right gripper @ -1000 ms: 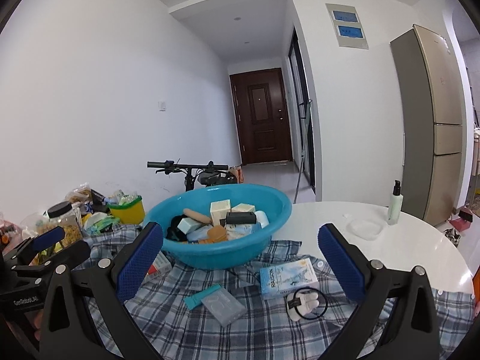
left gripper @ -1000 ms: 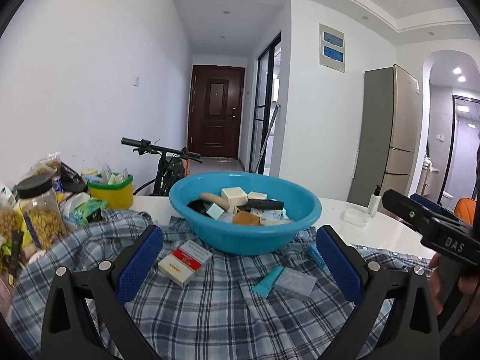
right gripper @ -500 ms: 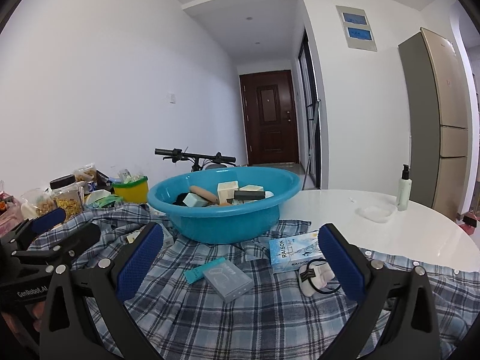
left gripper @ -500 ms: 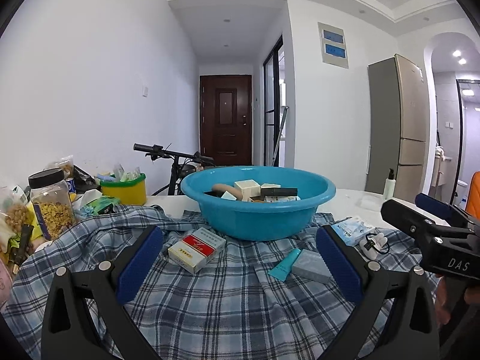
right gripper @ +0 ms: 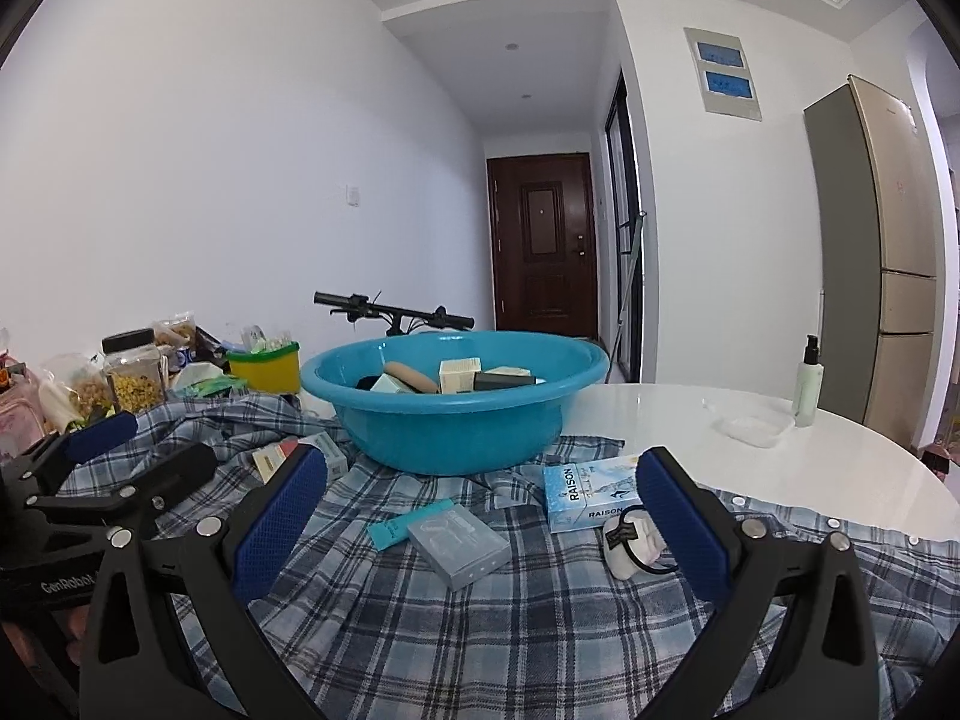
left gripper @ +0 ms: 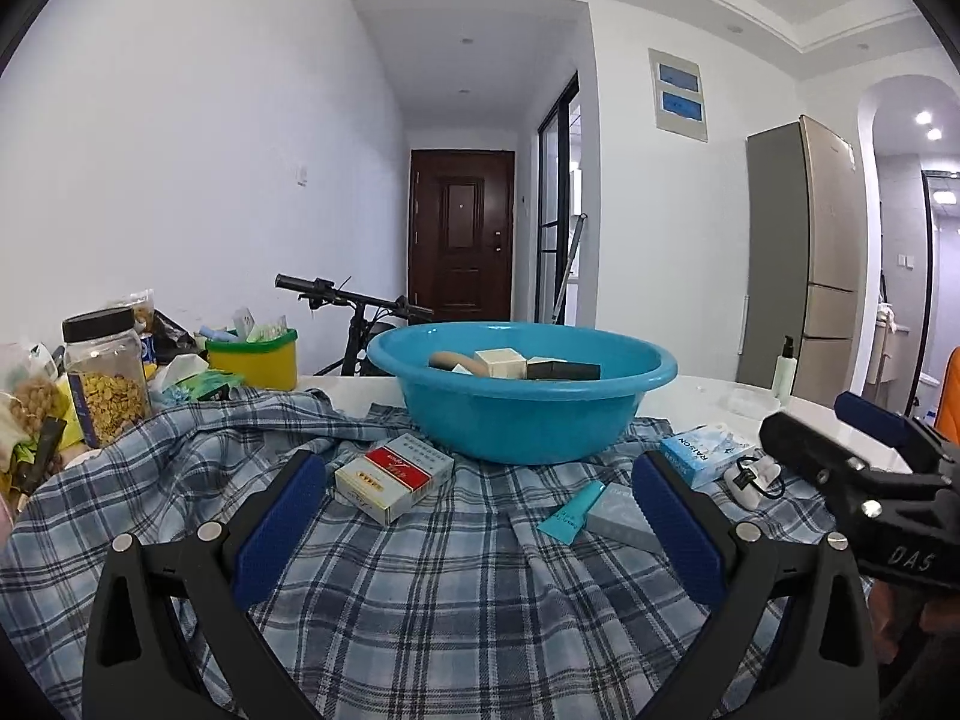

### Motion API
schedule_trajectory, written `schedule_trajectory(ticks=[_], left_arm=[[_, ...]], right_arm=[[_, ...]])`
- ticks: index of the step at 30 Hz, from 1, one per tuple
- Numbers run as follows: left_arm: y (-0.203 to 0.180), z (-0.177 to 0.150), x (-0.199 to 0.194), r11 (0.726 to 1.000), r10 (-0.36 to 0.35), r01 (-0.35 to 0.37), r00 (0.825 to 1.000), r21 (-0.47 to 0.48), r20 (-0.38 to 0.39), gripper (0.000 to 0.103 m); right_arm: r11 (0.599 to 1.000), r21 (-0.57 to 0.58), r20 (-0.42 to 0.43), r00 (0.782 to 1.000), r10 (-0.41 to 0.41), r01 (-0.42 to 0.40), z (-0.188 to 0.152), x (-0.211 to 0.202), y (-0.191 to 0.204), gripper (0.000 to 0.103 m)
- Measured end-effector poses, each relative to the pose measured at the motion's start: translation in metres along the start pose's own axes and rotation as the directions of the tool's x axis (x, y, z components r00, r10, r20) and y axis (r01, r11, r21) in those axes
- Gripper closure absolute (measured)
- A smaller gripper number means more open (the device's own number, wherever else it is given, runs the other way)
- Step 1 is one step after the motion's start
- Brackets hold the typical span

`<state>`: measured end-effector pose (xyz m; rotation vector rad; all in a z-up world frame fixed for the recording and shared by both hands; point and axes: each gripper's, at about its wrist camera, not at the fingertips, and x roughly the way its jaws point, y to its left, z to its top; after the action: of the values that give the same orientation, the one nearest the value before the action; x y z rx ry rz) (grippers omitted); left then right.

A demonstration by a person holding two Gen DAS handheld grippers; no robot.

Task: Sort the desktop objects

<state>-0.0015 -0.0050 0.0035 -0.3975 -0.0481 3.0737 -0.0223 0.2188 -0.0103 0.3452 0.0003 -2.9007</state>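
Note:
A blue basin (left gripper: 522, 414) (right gripper: 444, 420) holding several small boxes stands on a plaid cloth (left gripper: 456, 600) (right gripper: 480, 630). In front of it lie a red-and-white box (left gripper: 393, 477), a teal tube (left gripper: 570, 513) (right gripper: 408, 522), a grey flat case (left gripper: 621, 519) (right gripper: 459, 546), a light-blue RAISON box (left gripper: 702, 453) (right gripper: 588, 498) and a white earbud case with a black loop (left gripper: 750, 477) (right gripper: 630, 546). My left gripper (left gripper: 477, 525) hovers open just short of the red-and-white box. My right gripper (right gripper: 480, 516) is open around the grey case and tube, above them.
At the left stand a jar of yellow pieces (left gripper: 108, 381), snack bags and a yellow tub (left gripper: 255, 357). A pump bottle (right gripper: 807, 381) and a clear lid (right gripper: 747, 423) sit on the white table (right gripper: 810, 468) at the right. A bicycle (left gripper: 360, 312) stands behind the table.
Both grippers have dropped lower and tilted toward level, so the basin's rim now hides more of its contents. Both stay open and hold nothing.

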Motion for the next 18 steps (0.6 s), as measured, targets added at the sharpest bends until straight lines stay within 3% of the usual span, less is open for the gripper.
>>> schedule_trajectory(ticks=[3,11,18], left_arm=[[-0.001,-0.001,0.008,0.999,0.042,-0.042,0.998,0.004,-0.044,0.0],[0.0,-0.003,0.009,0.999,0.055,-0.054,0.997,0.002,-0.052,0.0],[-0.001,-0.003,0.006,0.998,0.061,-0.061,0.997,0.008,-0.036,0.0]], right_arm=[[0.999,-0.027,-0.053,0.998,-0.02,0.019,-0.001,0.01,0.005,0.0],[1.0,-0.001,-0.135,0.99,-0.026,0.026,-0.003,0.025,-0.002,0.0],[0.999,-0.028,-0.056,0.998,-0.021,0.02,-0.003,0.006,0.004,0.0]])
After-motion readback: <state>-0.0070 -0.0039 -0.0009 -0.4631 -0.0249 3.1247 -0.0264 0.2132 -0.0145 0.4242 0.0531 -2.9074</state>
